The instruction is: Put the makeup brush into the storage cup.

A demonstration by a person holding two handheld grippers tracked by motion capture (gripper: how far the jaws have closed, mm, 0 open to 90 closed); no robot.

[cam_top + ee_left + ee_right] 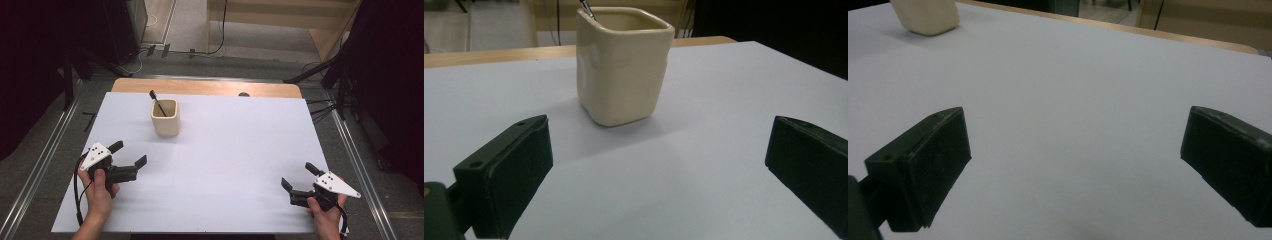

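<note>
The cream cup (pixel 165 118) bears no readable writing; glossy, squarish with rounded corners, it stands upright toward the far left of the white surface (pixel 225 165), a dark stick (pixel 156 103) leaning out far-left. Left gripper (pixel 129 154) and right gripper (pixel 297 176) both gape wide, holding nothing

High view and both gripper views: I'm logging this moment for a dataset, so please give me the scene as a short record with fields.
surface: white table top on a wooden table
cup: cream square ceramic cup, upright, on the far left part of the table
cup contents: thin black-handled utensil leaning toward the far left corner; its lower end is hidden
left gripper: open, empty, pointing toward the cup, apart from it
right gripper: open, empty, near the right front corner, far from the cup
hands: one on each gripper handle
</note>
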